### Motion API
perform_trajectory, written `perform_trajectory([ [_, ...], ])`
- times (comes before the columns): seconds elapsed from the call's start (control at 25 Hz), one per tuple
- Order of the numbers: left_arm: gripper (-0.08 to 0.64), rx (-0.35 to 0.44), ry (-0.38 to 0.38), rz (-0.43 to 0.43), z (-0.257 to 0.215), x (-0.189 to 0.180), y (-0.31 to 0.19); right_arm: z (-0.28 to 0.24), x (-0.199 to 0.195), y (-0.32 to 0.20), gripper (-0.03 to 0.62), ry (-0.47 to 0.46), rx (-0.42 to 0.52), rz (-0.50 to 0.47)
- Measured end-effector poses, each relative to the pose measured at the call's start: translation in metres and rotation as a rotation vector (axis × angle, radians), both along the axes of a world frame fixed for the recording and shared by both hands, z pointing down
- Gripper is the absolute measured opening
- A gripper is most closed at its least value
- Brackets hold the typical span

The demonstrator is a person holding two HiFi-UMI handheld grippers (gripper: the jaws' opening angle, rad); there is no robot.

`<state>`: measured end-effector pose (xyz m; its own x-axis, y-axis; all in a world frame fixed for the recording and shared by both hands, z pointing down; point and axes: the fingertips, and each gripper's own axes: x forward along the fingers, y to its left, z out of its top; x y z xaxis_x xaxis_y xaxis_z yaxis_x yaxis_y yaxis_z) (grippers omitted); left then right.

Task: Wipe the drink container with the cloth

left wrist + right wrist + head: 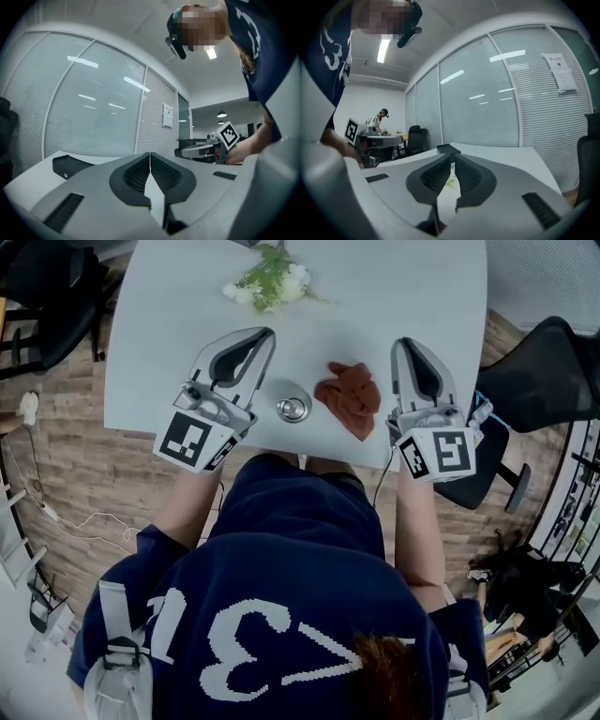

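At the approach stage, judging by the layout: nothing picked up, no wiping begun.

Pressed together and empty: the left claw (pixel 268 332), over the counter (pixel 159 324) just left of the drink container (pixel 292 409). Likewise closed to the tips on nothing: the right claw (pixel 404 341), just right of the cloth (pixel 349 396). Borne out in both gripper views, with tips meeting and only bare counter ahead, plus a glimpse of the flowers (pixel 269 281) past the right one.

Standing upright near the counter's front edge, between the two claws: the drink container, seen from above as a round metal top. Crumpled just beside it on its right: the cloth, close but apparently not touching. Well apart at the far side: the flowers, no part of the job.

Next, most likely:
- Spread the right claw, dip to the cloth and pinch a raised fold rather than scrape the counter.
- Spread the left claw wide enough for the container's body and clamp it steady against tipping or skidding.
- Bring the cloth to the container's wall and rub.

Worth minding: soft cloth apt to bunch and slip, smooth metal apt to slide in a light grip.
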<state>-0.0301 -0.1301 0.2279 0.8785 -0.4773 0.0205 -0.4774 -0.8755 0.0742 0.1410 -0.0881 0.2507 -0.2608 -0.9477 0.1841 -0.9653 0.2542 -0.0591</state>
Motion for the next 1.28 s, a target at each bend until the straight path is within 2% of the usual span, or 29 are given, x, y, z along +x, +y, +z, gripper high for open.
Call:
perform_trajectory([
  [0.12, 0.017, -0.029, -0.002, -0.009, 0.015, 0.003, 0.004, 0.039, -0.005, 0.0, 0.04, 0.023, -0.092, -0.064],
  [0.16, 0.017, -0.037, -0.013, -0.006, 0.021, 0.004, 0.007, 0.054, -0.008, 0.002, 0.072, 0.021, -0.136, -0.094],
  [0.2, 0.017, -0.046, -0.027, 0.0, 0.027, 0.005, 0.011, 0.073, -0.012, 0.005, 0.132, 0.008, -0.196, -0.129],
  [0.28, 0.017, -0.075, -0.054, 0.009, 0.041, 0.005, 0.015, 0.118, -0.022, 0.012, 0.171, -0.04, -0.35, -0.201],
  [0.32, 0.017, -0.096, -0.062, 0.007, 0.048, 0.005, 0.016, 0.141, -0.026, 0.017, 0.22, -0.047, -0.428, -0.229],
  [0.44, 0.017, -0.151, -0.08, 0.01, 0.065, 0.002, 0.02, 0.188, -0.035, 0.036, 0.249, 0.047, -0.584, -0.285],
  [0.6, 0.02, -0.169, -0.121, 0.067, 0.079, 0.002, 0.039, 0.218, -0.051, 0.062, 0.275, 0.124, -0.686, -0.351],
  [0.68, 0.065, -0.175, -0.154, 0.114, 0.086, 0.004, 0.053, 0.23, -0.053, 0.07, 0.279, 0.214, -0.704, -0.369],
  [0.8, 0.165, -0.155, -0.231, 0.19, 0.095, 0.009, 0.076, 0.237, -0.052, 0.071, 0.279, 0.332, -0.674, -0.375],
  [0.92, 0.216, -0.132, -0.315, 0.225, 0.108, 0.011, 0.092, 0.239, -0.053, 0.068, 0.278, 0.386, -0.642, -0.366],
  [1.0, 0.229, -0.16, -0.329, 0.216, 0.117, 0.01, 0.098, 0.237, -0.052, 0.065, 0.268, 0.381, -0.624, -0.349],
  [1.08, 0.236, -0.175, -0.344, 0.196, 0.125, 0.01, 0.103, 0.235, -0.053, 0.065, 0.124, 0.352, -0.616, -0.352],
  [1.28, 0.242, -0.2, -0.334, 0.168, 0.125, 0.015, 0.108, 0.225, -0.047, 0.053, 0.089, 0.21, -0.618, -0.361],
])
